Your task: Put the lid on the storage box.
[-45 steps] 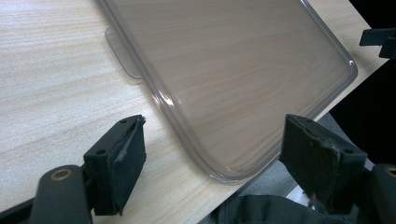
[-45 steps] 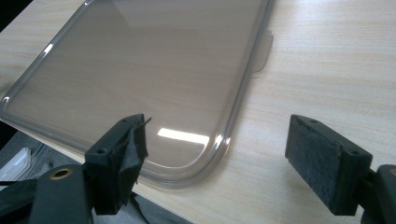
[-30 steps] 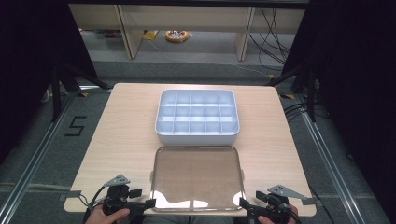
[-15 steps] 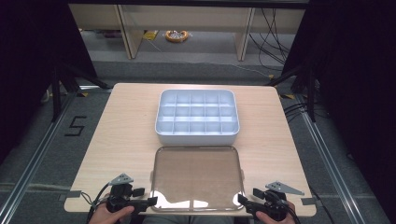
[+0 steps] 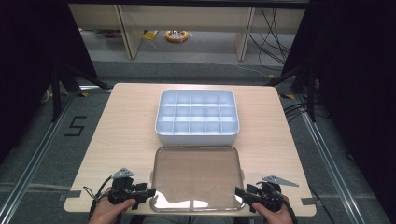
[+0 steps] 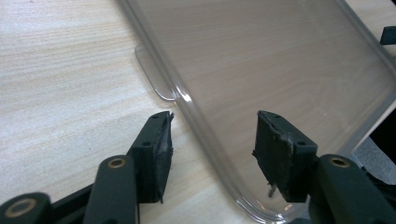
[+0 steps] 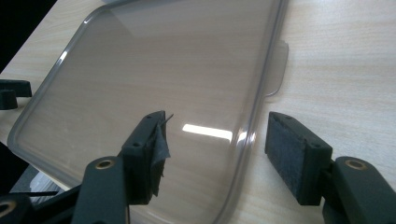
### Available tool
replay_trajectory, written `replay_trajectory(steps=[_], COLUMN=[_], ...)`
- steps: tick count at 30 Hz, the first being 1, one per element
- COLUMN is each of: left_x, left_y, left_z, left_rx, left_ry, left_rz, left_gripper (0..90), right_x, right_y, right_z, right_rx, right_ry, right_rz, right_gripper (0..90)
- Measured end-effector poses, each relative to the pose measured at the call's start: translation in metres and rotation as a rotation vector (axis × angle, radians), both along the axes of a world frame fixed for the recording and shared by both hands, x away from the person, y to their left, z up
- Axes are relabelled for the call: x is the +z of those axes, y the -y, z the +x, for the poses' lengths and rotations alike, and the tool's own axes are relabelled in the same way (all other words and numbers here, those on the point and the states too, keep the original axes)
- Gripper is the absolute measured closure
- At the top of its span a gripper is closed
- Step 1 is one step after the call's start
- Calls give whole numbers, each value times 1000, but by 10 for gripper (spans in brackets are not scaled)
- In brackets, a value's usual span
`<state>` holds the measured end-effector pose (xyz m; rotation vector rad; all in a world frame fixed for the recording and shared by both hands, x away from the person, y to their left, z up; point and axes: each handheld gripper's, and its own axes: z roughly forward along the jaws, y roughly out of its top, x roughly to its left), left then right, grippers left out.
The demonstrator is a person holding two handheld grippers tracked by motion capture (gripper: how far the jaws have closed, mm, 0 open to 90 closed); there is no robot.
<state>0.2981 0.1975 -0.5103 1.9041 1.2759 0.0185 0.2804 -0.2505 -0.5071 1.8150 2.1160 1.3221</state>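
Observation:
A clear plastic lid (image 5: pixel 196 177) lies flat on the table near its front edge. My left gripper (image 5: pixel 149 192) is at the lid's front left corner. In the left gripper view its jaws (image 6: pixel 212 140) straddle the lid's rim (image 6: pixel 205 135), and neither pad touches it. My right gripper (image 5: pixel 239 192) is at the front right corner, and its jaws (image 7: pixel 215 140) straddle the lid's other long rim (image 7: pixel 250 126) with gaps on both sides. Both pairs of jaws have just been closing with the rim between them. A small tab (image 6: pixel 154 79) sticks out from the lid's side.
A white box (image 5: pixel 196 138) divided into several empty compartments stands just beyond the lid, at the middle of the wooden table (image 5: pixel 126 126). Bare wood lies to the left and right of both. Dark floor and shelving surround the table.
Both grippers' jaws have narrowed around the lid's side rims. The right gripper has edged slightly towards the lid. The lid and the box have not moved.

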Motion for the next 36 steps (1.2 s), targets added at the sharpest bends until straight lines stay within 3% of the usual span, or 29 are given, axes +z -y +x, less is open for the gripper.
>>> replay_trajectory(steps=[1, 2, 3, 4, 5, 11, 12, 15, 16, 17, 18, 21, 22, 24, 25, 28, 29, 30, 32, 34, 35, 36], left_x=[0, -1, -3, -3, -3, -3, -3, -3, -3, -3, -4, -4, -3, -4, -4, -4, -4, -5, -4, -4, -4, -4], left_y=[1, 1, 1, 1, 2, 4, 6, 6, 5, 5, 6, 5, 4, 4, 4, 3, 2, 2, 3, 5, 6, 5], left_z=[0, 1, 1, 0, -1, -1, -1, -2, -2, -2, -3, -3, -3, -3, -4, -5, -5, -4, -6, -7, -7, -7], left_rx=[5, -2, -5, -9, -12, -20, -20, -13, -8, -8, -5, -9, -10, -6, -6, -14, -27, -37, -29, -42, -38, -42], left_ry=[-13, -26, -32, -36, -34, -43, -33, -28, -29, -29, -25, -24, -28, -30, -30, -31, -32, -19, -45, -27, -27, -30], left_rz=[-3, -3, -19, -22, -16, -25, -15, -15, -17, -17, -20, -15, -17, -29, -31, -31, -18, -42, -40, -21, -26, -30], left_gripper=[492, 499, 499, 511, 529, 567, 569, 579, 579, 579, 580, 580, 575, 571, 571, 564, 563, 566, 570, 567, 557, 544], right_x=[-3, -2, -2, -4, -4, -7, -6, -9, -10, -10, -8, -11, -12, -14, -14, -14, -15, -16, -18, -18, -13, -14], right_y=[2, -1, -1, 1, -1, 1, -2, 1, 3, 3, 2, 5, 7, 8, 8, 9, 9, 11, 10, 9, 8, 7], right_z=[5, 4, 4, 6, 6, 10, 8, 9, 7, 7, 3, 3, 1, 1, -1, -3, -4, -5, -6, -5, -6, -5], right_rx=[15, -11, -11, 11, -16, -2, -50, -47, -64, -64, -97, -109, -119, -125, -131, -124, -131, -125, -109, -99, -106, -108], right_ry=[19, -16, -16, 11, -24, -5, -34, -7, -25, -25, -68, -65, -84, -74, -77, -94, -103, -123, -118, -99, -135, -99], right_rz=[-16, 3, 3, -9, 19, 20, 58, 40, 84, 84, 137, 141, 177, 184, 215, 213, 231, 270, 262, 243, 275, 260], right_gripper=[416, 419, 419, 425, 440, 463, 470, 474, 502, 502, 537, 565, 592, 601, 610, 627, 632, 649, 656, 651, 656, 656])
